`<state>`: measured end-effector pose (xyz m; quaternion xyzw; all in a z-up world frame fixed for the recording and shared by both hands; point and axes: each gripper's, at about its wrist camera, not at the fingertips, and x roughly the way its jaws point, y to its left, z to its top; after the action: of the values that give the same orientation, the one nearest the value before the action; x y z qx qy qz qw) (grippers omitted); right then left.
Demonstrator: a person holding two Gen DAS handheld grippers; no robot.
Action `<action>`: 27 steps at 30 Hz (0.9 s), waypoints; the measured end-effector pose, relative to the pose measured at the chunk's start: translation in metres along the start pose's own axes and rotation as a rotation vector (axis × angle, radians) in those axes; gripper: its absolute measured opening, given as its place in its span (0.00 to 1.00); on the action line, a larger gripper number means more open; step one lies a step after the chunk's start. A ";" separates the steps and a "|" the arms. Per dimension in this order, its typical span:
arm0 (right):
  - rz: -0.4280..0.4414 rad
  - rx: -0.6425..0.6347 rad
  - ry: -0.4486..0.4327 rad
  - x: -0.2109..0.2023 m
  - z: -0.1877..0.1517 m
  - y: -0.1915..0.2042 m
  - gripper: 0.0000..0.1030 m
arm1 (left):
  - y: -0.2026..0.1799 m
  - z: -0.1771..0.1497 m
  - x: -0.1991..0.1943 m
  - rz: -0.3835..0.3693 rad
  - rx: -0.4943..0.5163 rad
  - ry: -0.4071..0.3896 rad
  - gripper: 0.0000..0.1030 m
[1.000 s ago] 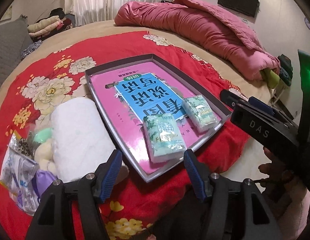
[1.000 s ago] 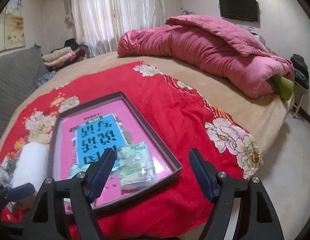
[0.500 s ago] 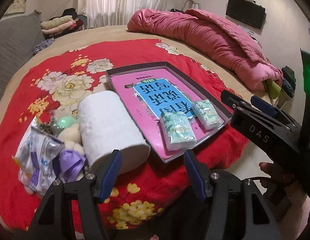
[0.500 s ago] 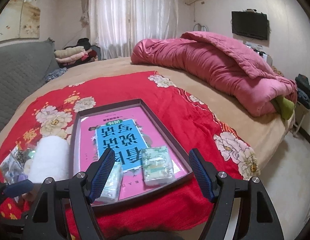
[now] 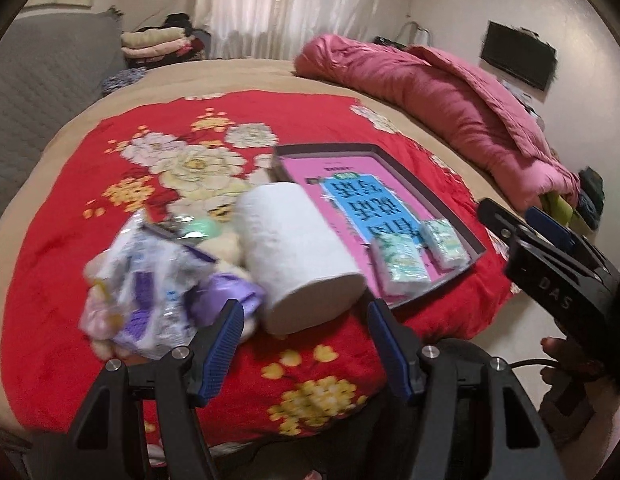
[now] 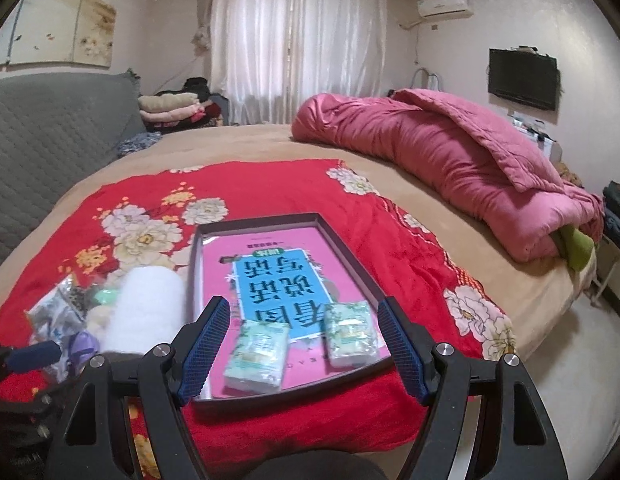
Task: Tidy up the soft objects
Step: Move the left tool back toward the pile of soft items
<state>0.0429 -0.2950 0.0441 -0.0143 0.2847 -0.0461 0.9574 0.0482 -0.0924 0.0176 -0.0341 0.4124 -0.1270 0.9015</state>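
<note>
white curtains [image 6: 298, 40], wall tv [image 6: 522, 78], grey sofa [image 6: 50, 132], pink quilt [image 6: 450, 152]

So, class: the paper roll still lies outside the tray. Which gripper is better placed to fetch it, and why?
Probably the left gripper: it is open with the paper roll just ahead, while the open right gripper faces the tray.

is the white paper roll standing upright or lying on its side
Lying on its side. The white paper roll rests lengthwise on the red floral blanket, its round flat end facing the camera, beside the shallow dark tray.
</note>
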 end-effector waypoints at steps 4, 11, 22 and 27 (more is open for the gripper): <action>0.024 -0.022 -0.010 -0.010 0.002 0.012 0.75 | 0.027 -0.003 -0.017 0.034 -0.045 -0.024 0.62; 0.111 -0.060 -0.006 -0.025 0.004 0.037 0.75 | 0.083 -0.011 -0.044 0.103 -0.157 -0.058 0.62; 0.311 -0.090 0.047 -0.048 0.008 0.087 0.75 | 0.145 -0.030 -0.055 0.157 -0.290 -0.063 0.62; 0.391 -0.111 0.105 -0.049 0.000 0.112 0.75 | 0.142 -0.026 -0.044 0.143 -0.257 -0.062 0.62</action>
<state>0.0111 -0.1790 0.0652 -0.0092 0.3336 0.1555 0.9298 0.0295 0.0573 0.0094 -0.1235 0.3988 -0.0074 0.9087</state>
